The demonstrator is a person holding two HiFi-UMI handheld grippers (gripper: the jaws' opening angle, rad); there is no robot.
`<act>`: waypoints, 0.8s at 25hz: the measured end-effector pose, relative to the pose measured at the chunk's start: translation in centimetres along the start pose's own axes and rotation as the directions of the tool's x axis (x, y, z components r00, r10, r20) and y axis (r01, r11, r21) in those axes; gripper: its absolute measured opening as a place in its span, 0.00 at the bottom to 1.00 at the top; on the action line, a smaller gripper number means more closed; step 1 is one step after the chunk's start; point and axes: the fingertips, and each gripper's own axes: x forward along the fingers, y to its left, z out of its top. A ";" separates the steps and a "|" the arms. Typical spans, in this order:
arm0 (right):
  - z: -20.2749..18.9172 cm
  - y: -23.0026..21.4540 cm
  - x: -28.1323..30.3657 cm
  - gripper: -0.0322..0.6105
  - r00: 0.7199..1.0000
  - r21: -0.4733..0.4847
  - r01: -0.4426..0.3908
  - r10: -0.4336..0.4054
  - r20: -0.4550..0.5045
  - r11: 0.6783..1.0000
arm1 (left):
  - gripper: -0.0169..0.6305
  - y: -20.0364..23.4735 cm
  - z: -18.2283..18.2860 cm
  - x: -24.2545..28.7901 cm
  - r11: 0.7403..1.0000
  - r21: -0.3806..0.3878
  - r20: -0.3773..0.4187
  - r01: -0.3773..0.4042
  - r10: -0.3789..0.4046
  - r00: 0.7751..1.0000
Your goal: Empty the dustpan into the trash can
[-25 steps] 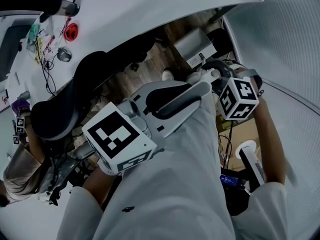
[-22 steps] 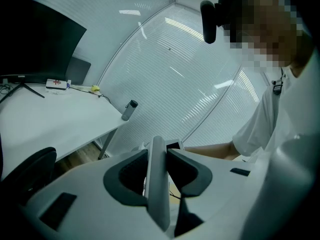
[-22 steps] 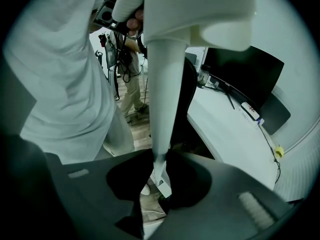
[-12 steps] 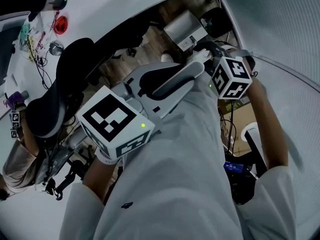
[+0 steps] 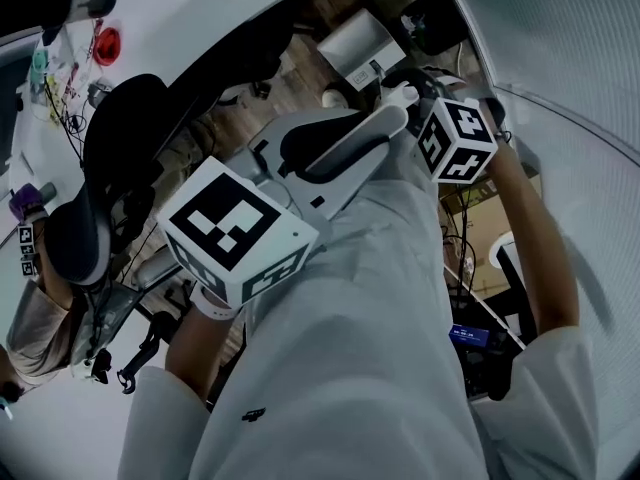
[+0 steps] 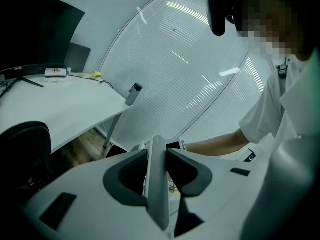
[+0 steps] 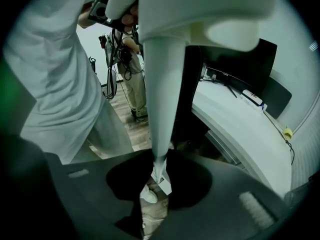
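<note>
Left claw (image 6: 157, 151) is clamped tight on a long pale grey dustpan handle (image 6: 158, 199), gripped edge-on between the dark pads (image 6: 127, 176). Right claw (image 7: 159, 168) is pinched narrow on the same handle's thin tapered end. Handle is held up in the air in front of the person's white shirt (image 5: 370, 348), above the brown wood floor (image 7: 127, 119), near the black office chair (image 5: 110, 168) and curved white counter (image 6: 60, 104); pan part can't be made out.

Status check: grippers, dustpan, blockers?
Left gripper, right gripper both shut on one pale handle. Pan and trash can not in view. Desk, chair close by.
</note>
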 end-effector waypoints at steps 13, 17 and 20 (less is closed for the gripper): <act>-4.0 -0.8 2.3 0.19 0.998 0.049 0.062 -0.063 0.014 0.997 | 0.22 1.4 -2.0 4.2 0.998 0.054 -0.071 -0.027 0.030 0.997; -4.9 -1.7 3.1 0.19 0.993 0.099 0.110 -0.113 0.027 0.989 | 0.22 2.2 -2.1 5.7 0.996 0.086 -0.107 -0.030 0.040 0.993; -5.6 -2.2 4.0 0.19 0.989 0.140 0.143 -0.148 0.028 0.980 | 0.22 2.7 -2.5 6.5 0.993 0.116 -0.137 -0.028 0.044 0.990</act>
